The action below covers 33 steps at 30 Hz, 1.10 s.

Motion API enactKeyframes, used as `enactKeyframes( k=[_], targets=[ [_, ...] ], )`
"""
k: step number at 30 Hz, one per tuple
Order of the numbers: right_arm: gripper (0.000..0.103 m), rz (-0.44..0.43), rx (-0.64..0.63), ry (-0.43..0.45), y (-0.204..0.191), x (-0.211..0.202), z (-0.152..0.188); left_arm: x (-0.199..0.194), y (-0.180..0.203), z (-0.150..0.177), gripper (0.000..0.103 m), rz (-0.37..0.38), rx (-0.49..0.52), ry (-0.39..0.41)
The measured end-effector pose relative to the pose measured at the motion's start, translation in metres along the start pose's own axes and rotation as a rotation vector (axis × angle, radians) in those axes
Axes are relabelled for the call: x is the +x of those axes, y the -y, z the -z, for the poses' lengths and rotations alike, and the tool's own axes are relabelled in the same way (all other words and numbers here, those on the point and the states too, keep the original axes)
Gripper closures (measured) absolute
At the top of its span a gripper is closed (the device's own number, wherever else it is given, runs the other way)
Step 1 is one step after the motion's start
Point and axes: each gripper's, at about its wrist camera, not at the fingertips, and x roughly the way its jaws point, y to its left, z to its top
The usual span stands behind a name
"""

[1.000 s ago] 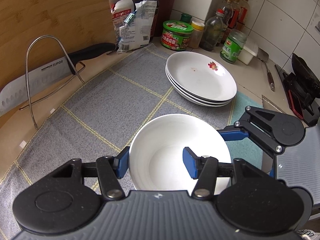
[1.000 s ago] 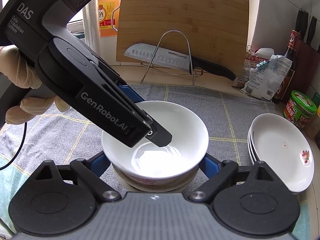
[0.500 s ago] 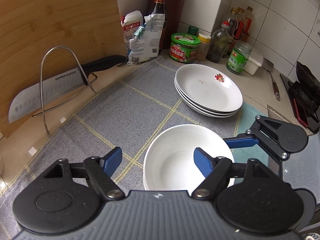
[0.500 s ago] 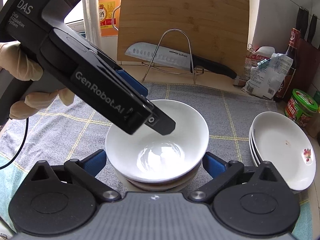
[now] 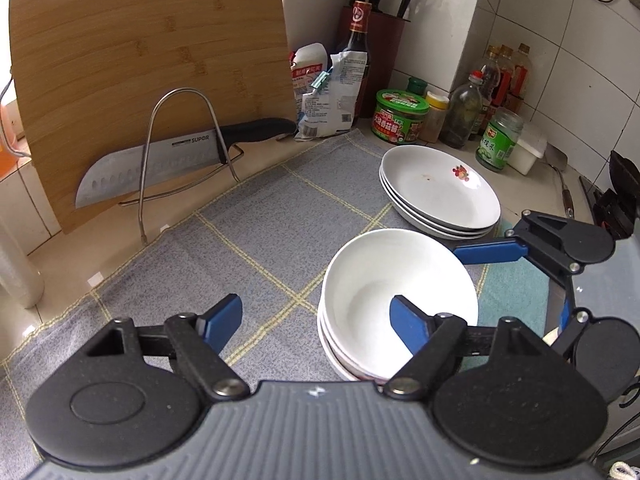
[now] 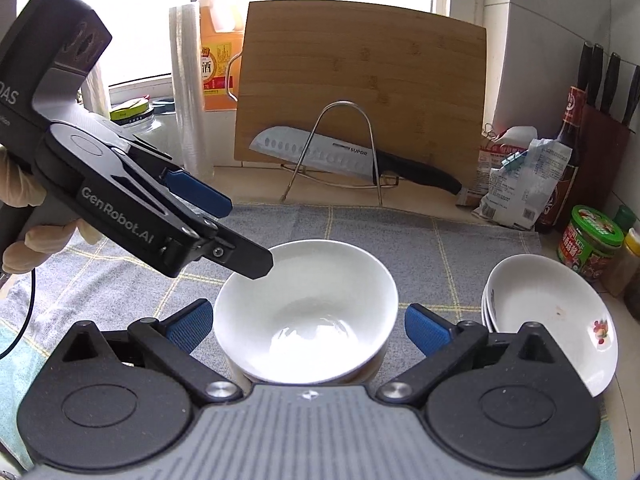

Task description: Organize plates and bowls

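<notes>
Between the open right tongs sits the bowl stack; left tongs, opening, hold nothing.

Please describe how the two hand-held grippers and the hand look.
Each hand-held gripper, left and right, is black with blue finger pads and a ribbed grey front. The left one bears white "GenRobot.AI" and "DAS" lettering and a thin black cable. The hand wears a pale glove.
</notes>
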Motion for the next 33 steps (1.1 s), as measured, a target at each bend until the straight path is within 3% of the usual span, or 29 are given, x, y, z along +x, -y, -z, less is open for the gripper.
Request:
enactKeyframes(
  k=[8, 15, 21, 28, 33],
  targets=[
    [0.0, -0.04, -0.014, 0.057, -0.002, -0.009, -0.001, -0.017, 0.001, 0.021, 0.02, -0.067, -0.088, 0.038],
    [0.0, -0.07, -0.034, 0.041, 0.0, -0.011, 0.004, -0.025, 0.01, 0.049, 0.017, -0.117, -0.166, 0.053],
    [0.0, -0.049, 0.023, 0.037, 0.007, -0.02, 0.013, -0.029, 0.011, 0.065, 0.011, -0.092, -0.144, 0.082],
    [0.0, 0.057, 0.007, -0.098, 0.012, -0.017, 0.031, -0.01, 0.01, 0.078, 0.009, -0.034, -0.122, 0.091],
    [0.0, 0.03, -0.044, -0.185, 0.028, 0.006, 0.043, 0.003, 0.018, 0.084, 0.009, -0.057, -0.086, 0.044]
  ],
)
